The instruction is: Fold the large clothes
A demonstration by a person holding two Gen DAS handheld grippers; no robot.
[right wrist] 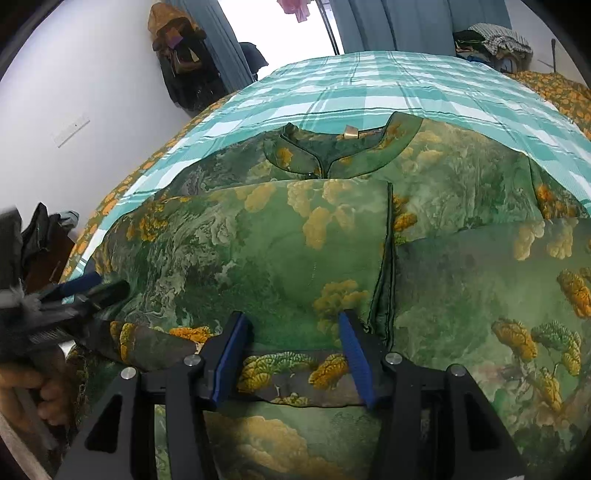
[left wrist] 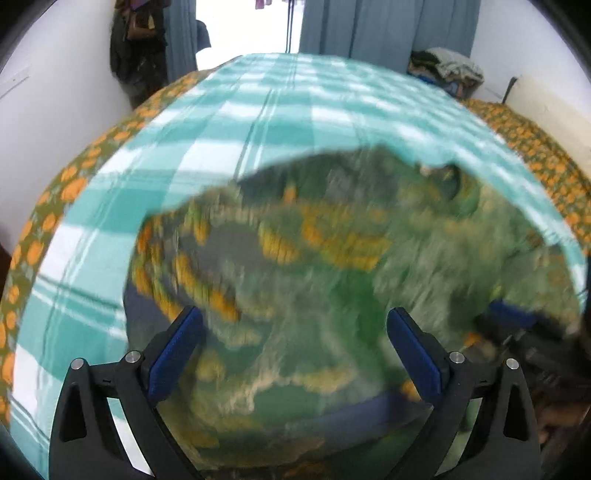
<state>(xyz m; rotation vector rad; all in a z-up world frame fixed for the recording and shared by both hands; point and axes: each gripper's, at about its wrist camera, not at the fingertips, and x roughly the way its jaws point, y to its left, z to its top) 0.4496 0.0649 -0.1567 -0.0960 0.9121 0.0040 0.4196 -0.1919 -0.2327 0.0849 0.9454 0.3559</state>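
Between the blue pads of the right gripper (right wrist: pixel 295 332) lies a band of the green dress (right wrist: pixel 295 240), a dark folded edge with yellow tree print running across from one finger to the other. The jaws stand partly apart, and the pictures do not settle whether they pinch that edge or only rest over it. Just beyond the right finger a dark piped hem runs upward, where one folded panel of the dress meets the next. Farther up, the round collar (right wrist: pixel 343 147) with its small tan label lies flat, facing the camera.

Low at the left of the right wrist view the left gripper (right wrist: pixel 85 291) appears from the side, blurred, its tips at the dress's left edge, with bare fingers (right wrist: pixel 48 398) of the person below it. From its own camera the left gripper (left wrist: pixel 295 332) has its jaws spread wide with nothing between the pads; the dress (left wrist: pixel 332 258) under it is smeared by motion blur.

The dress is spread on a bed covered with a teal and white checked sheet (right wrist: pixel 369 88), with an orange-flowered cover (left wrist: pixel 55 206) along both sides. Blue curtains (left wrist: pixel 388 26) hang behind, dark clothes (right wrist: pixel 184 55) hang on the white wall, and a pile of laundry (right wrist: pixel 491 40) sits at the far right corner.
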